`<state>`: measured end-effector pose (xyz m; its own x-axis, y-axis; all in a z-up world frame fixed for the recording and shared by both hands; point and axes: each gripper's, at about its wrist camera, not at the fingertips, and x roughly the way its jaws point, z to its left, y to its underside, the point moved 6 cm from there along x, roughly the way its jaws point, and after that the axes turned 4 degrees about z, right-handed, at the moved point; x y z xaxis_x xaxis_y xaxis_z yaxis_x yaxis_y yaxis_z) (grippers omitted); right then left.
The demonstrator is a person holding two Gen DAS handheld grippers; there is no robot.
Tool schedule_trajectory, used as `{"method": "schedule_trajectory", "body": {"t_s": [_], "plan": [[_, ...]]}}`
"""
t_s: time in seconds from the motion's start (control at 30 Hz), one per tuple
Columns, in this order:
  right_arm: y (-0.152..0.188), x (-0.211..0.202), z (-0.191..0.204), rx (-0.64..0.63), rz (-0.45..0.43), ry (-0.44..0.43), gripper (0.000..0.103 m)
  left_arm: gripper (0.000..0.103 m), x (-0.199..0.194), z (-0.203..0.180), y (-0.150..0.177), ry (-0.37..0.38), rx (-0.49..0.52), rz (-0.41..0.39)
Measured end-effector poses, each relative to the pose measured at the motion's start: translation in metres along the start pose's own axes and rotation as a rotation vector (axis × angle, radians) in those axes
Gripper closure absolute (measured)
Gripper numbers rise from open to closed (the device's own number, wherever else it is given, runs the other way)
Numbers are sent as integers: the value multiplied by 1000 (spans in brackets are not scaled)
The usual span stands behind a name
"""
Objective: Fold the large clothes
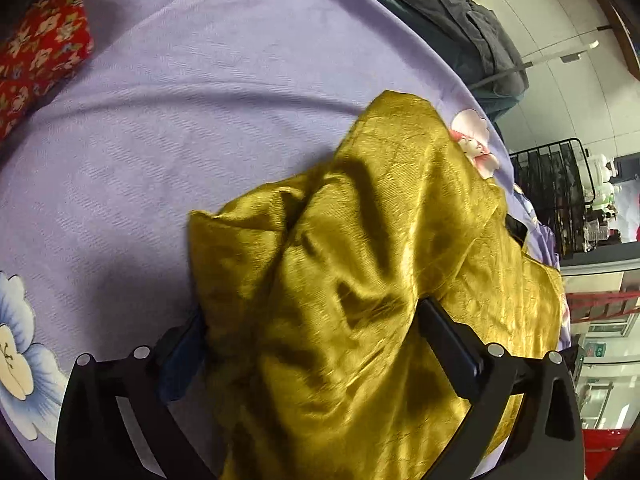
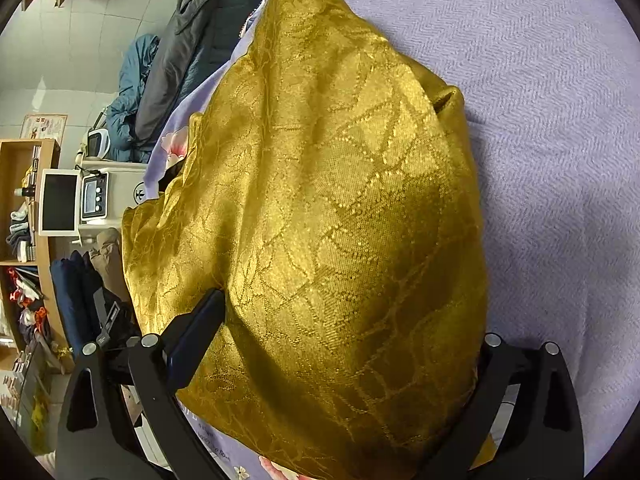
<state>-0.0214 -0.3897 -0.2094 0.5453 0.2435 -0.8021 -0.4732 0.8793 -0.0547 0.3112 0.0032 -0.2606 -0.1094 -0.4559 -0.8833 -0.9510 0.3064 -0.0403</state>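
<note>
A gold patterned cloth (image 1: 380, 220) lies bunched in folds on the lilac bed sheet (image 1: 180, 100). My left gripper (image 1: 310, 309) stands open, fingers wide apart, with the cloth heaped between them and spilling over the left finger (image 1: 188, 344). In the right wrist view the same gold cloth (image 2: 340, 160) bulges up smooth and rounded on the sheet (image 2: 540, 80). My right gripper (image 2: 344, 308) is also spread wide around it. Its left finger (image 2: 200, 328) shows beside the cloth, while its right finger is hidden under the fabric.
A red flowered cushion (image 1: 40, 52) lies at the far left of the bed. Grey and blue jackets (image 2: 192, 48) are piled at the bed's far edge. Beyond that edge stand a black wire rack (image 1: 548, 184), a wooden shelf (image 2: 24, 220) and a white box with small devices (image 2: 96, 196).
</note>
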Motion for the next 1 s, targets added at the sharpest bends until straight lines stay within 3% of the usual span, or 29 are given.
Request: {"method": "schedule_trajectory", "body": {"t_s": [0.1,0.2,0.3,0.33,0.43,0.5,0.6,0.73,0.87,1.0], "plan": [[-2,5,5,3,-1,19,8,6,4,-4,-1,-12,35,21],[-3,7,8,14,-8,33,8,8,5,-12,-3,49,20,34],[-3,7,8,22,-17,47,10,17,10,-24,4,111,31,75],[-3,7,9,20,-18,63,12,23,11,-28,7,90,50,74],[-1,10,15,-4,-10,110,39,41,18,-45,9,58,82,77],[4,11,21,-5,6,85,64,54,16,-51,10,48,89,72],[10,7,31,-38,-18,99,78,72,7,-64,17,16,141,55],[23,-4,44,-62,-49,101,83,82,-18,-81,27,29,173,7],[47,-28,60,-90,-75,43,85,86,-59,-91,48,132,146,-64],[77,-47,77,-156,-74,37,87,87,-89,-110,82,133,197,-95]]}}
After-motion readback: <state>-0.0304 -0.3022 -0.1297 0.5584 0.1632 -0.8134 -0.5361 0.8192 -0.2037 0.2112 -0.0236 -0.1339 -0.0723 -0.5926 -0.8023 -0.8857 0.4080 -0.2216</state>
